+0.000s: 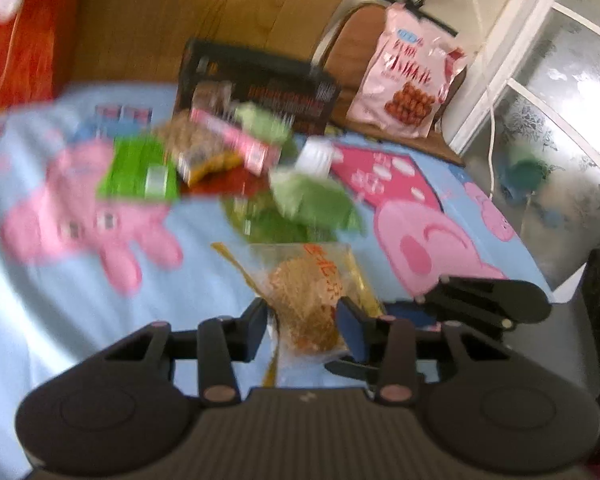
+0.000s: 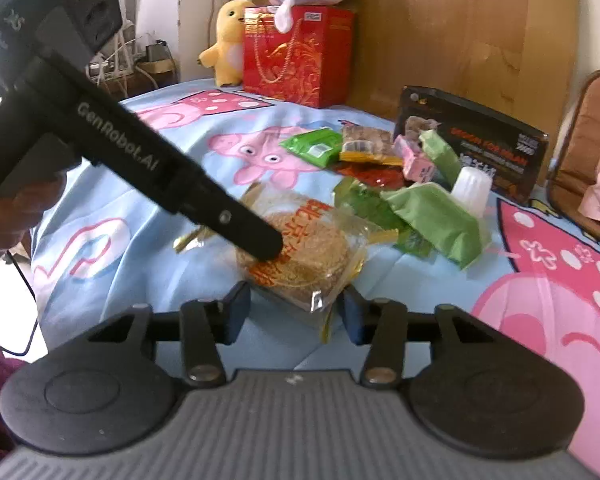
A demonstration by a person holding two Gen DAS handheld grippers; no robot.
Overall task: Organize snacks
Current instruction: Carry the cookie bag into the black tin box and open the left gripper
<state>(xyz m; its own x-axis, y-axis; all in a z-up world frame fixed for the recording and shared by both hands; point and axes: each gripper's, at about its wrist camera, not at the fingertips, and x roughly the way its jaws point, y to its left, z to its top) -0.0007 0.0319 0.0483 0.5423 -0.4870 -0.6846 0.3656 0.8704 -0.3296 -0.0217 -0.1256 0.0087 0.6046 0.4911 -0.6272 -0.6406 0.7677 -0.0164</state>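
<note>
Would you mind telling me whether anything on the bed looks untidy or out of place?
Yes: the snack packets lie in a loose, overlapping heap before the black box, some tilted, unsorted.

Light-blue sheet (image 2: 148, 216) with pink pigs; red-and-gold gift box (image 2: 296, 56); green packets (image 2: 440, 220).

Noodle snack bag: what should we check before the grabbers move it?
1. Left gripper has a finger on each side of the snack bag: ok.
2. Left grip really tight: cannot tell, the picture is blurry.
3. Right gripper open, with the bag's near corner between its fingers: ok.
4. Room between the two grippers: not ok, they crowd over the same bag.
5. Green packet clear of the bag: cannot tell.
</note>
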